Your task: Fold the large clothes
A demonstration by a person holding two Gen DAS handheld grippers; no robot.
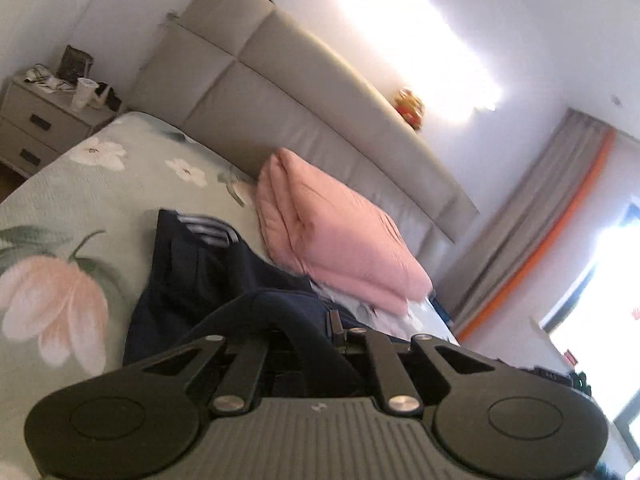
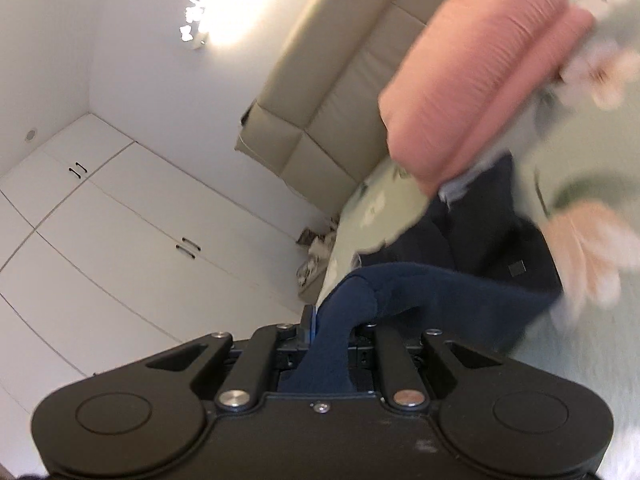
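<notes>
Both tools, left tool [image 1: 308, 344] and right tool [image 2: 328, 344], pinch the dark blue clothes [image 1: 192, 276] so you can lift them off the bed [image 1: 60, 200] ahead.

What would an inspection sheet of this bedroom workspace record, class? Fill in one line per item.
Surface: bed with floral sheet.
Job's things: navy garment lying on the sheet, an edge lifted by both grippers.
Clutter: folded pink quilt by the headboard.
Grippers: left gripper and right gripper each shut on navy cloth.
Cables: tangle on the nightstand, beside a cup.
Surroundings: curtain, white wardrobe.
</notes>
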